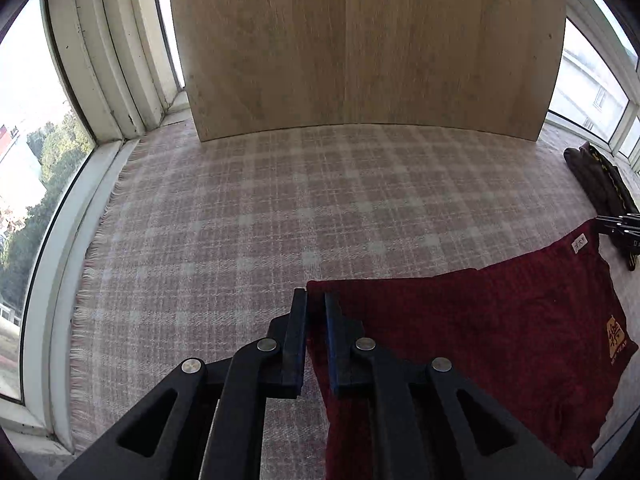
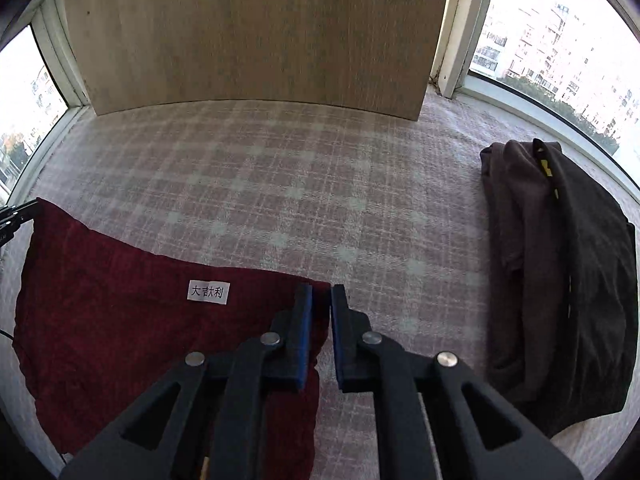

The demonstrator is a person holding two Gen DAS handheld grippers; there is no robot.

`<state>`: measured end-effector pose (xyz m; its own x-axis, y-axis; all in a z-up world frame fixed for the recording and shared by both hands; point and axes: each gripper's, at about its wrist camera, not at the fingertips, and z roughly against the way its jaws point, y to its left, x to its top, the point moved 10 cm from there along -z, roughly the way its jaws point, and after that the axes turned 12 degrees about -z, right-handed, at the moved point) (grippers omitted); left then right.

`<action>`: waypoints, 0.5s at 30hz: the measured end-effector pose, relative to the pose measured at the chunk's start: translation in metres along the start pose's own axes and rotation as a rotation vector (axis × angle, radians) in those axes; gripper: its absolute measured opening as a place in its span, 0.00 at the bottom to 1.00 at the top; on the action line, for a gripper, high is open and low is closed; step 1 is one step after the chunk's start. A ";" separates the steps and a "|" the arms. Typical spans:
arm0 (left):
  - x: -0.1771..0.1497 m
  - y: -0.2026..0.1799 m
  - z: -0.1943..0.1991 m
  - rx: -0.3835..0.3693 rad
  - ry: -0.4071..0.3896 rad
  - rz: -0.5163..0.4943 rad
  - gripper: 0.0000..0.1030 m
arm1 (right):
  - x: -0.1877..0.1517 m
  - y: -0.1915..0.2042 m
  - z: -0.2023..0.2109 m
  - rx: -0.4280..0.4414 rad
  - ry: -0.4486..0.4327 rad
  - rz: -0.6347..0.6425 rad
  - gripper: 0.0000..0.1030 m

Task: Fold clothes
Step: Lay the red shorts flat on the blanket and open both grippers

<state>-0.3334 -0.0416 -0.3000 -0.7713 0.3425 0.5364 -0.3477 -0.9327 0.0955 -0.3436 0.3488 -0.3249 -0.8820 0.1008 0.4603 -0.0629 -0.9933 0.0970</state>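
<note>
A dark red garment [image 1: 500, 340] lies spread on the plaid cloth, with a white label and an orange print near its right edge. My left gripper [image 1: 316, 300] is shut on the garment's left corner. The right wrist view shows the same red garment [image 2: 140, 320] with its white label [image 2: 208, 291]. My right gripper [image 2: 321, 296] is shut on its right corner. The tips of the other gripper show at the far edge of each view [image 1: 620, 224], [image 2: 16, 212].
A pink and white plaid cloth [image 1: 280, 208] covers the surface. A wooden panel [image 1: 360, 40] stands at the back. Windows [image 1: 24, 120] flank it on both sides. A folded dark brown and black pile of clothes [image 2: 560, 272] lies at the right.
</note>
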 end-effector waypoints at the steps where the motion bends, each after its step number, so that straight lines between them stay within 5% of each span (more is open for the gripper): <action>1: -0.002 0.007 0.004 0.019 -0.005 0.005 0.11 | 0.001 -0.005 0.004 -0.011 -0.006 -0.002 0.10; 7: -0.017 0.039 0.034 0.065 -0.016 0.054 0.09 | 0.005 -0.024 0.040 -0.013 -0.055 -0.026 0.11; 15: -0.056 -0.034 0.084 -0.135 -0.046 -0.004 0.10 | -0.075 0.039 0.057 0.089 0.059 0.100 0.11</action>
<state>-0.2341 -0.0386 -0.2629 -0.7455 0.3375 0.5748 -0.4214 -0.9068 -0.0140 -0.2534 0.3056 -0.3058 -0.9079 -0.0048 0.4191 0.0665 -0.9889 0.1326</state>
